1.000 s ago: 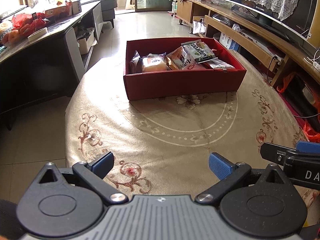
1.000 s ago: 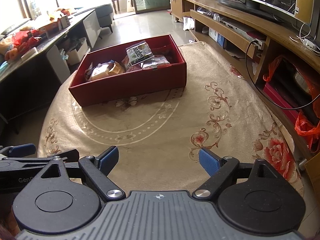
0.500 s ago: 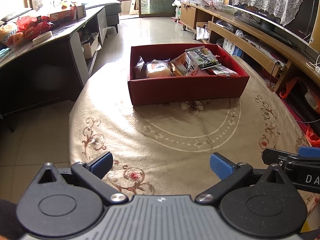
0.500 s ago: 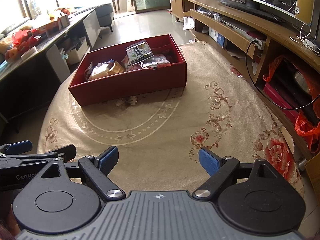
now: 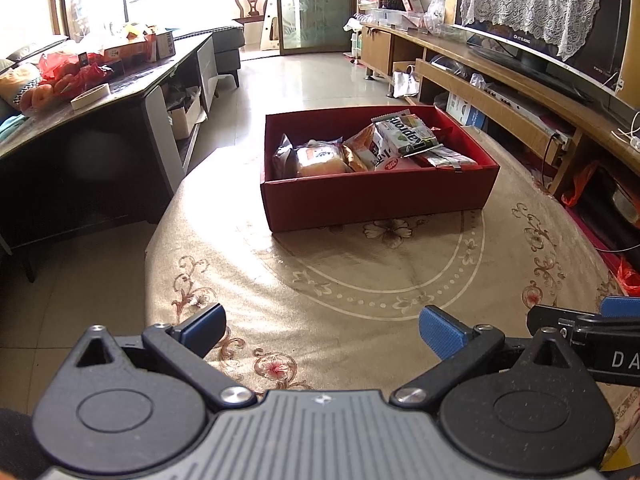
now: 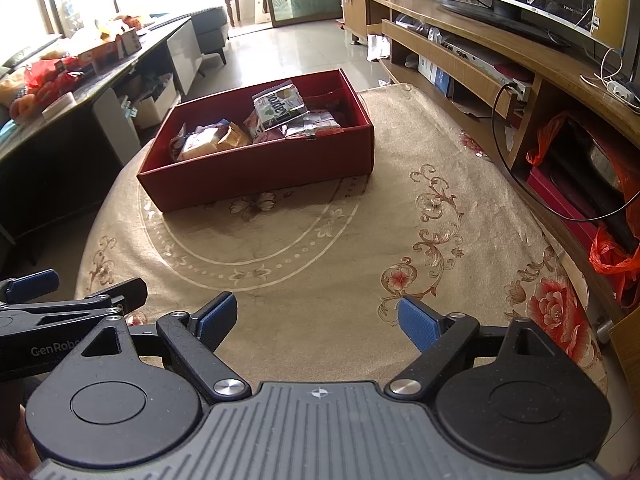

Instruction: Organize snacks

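Observation:
A red box (image 5: 376, 196) stands on the round table with the beige floral cloth (image 5: 360, 280). It holds several snack packs: a bread pack (image 5: 316, 160), an orange pack (image 5: 360, 152) and a white-green pack (image 5: 404, 136) on top. The box also shows in the right wrist view (image 6: 260, 168). My left gripper (image 5: 320, 328) is open and empty, low over the near part of the table, well short of the box. My right gripper (image 6: 316, 320) is open and empty beside it on the right. Each gripper shows at the edge of the other's view.
A dark side table (image 5: 100, 120) with fruit and boxes stands to the left. A long wooden TV cabinet (image 6: 520, 72) runs along the right, with red bags (image 6: 612, 256) near the table's edge. Tiled floor (image 5: 320, 76) lies beyond the box.
Both grippers have drawn back a little from the box and the left one has tilted up slightly. Both stay open and empty. The box and snacks have not moved.

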Available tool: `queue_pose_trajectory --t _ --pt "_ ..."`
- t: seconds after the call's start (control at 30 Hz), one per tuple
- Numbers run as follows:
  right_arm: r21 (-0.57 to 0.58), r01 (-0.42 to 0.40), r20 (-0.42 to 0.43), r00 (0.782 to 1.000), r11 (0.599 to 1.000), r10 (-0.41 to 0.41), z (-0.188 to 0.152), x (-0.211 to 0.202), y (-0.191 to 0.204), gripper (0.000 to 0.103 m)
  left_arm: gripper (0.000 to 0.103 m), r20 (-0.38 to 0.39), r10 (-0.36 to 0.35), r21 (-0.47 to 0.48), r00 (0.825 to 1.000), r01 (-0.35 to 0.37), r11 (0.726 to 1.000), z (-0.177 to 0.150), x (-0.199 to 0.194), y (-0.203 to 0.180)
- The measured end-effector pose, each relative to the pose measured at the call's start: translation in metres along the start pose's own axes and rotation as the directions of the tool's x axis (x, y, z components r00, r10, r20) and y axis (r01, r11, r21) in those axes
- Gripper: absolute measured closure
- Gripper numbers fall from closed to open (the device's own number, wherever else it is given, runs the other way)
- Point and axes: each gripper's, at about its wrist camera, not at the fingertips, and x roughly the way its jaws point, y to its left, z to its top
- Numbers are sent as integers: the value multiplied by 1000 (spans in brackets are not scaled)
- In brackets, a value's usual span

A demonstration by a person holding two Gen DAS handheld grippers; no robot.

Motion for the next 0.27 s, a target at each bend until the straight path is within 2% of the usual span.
queue_pose_trajectory --t 0.27 --pt "2 -1 1 1000 1000 1 1 0 -1 10 6 11 9 1 1000 -9 1000 1 -2 0"
